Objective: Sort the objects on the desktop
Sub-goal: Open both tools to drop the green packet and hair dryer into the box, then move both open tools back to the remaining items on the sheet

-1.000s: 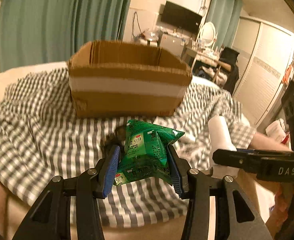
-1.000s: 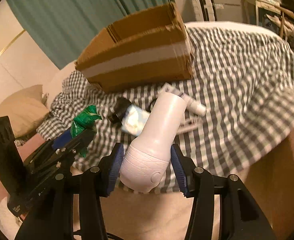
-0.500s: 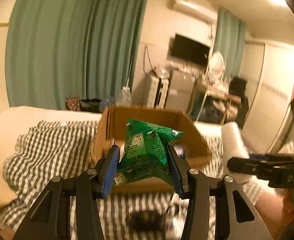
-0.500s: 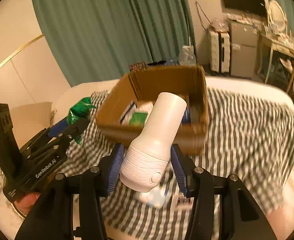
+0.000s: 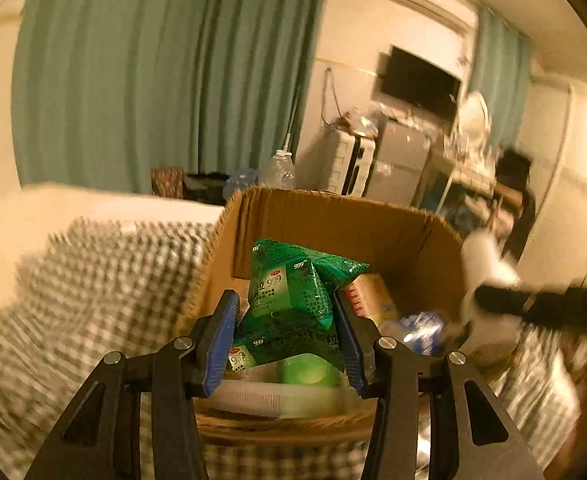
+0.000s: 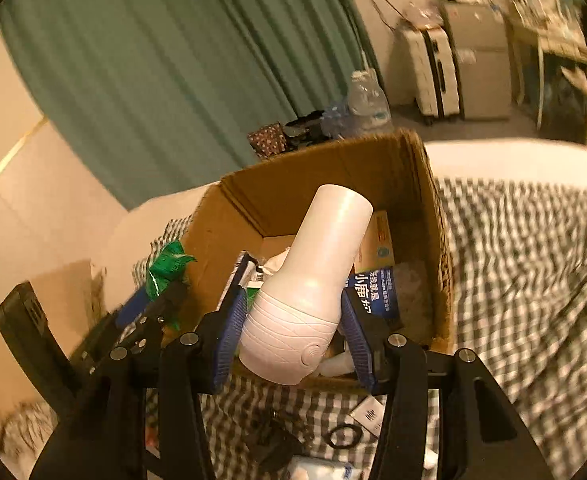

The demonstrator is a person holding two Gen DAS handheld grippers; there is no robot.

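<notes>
My left gripper [image 5: 287,330] is shut on a bundle of green sachets [image 5: 293,304] and holds it over the open cardboard box [image 5: 333,216]. In the right wrist view my right gripper [image 6: 293,332] is shut on a white hair-dryer-shaped device [image 6: 313,280], its barrel pointing up over the same box [image 6: 429,208]. The box holds several packets and small cartons. The left gripper with the green sachets [image 6: 165,268] shows at the box's left side. The white device [image 5: 489,272] and the right gripper appear blurred at the right of the left wrist view.
The box stands on a grey checked cloth [image 6: 533,280] over a bed. Small items lie on the cloth below the box: a black ring [image 6: 345,436], a white tag [image 6: 367,416], a dark object [image 6: 273,444]. Green curtains [image 5: 133,72], a suitcase and a desk stand behind.
Both grippers have risen and moved forward from above the cloth to over the box, each carrying its object. The box's inside is now in view.
</notes>
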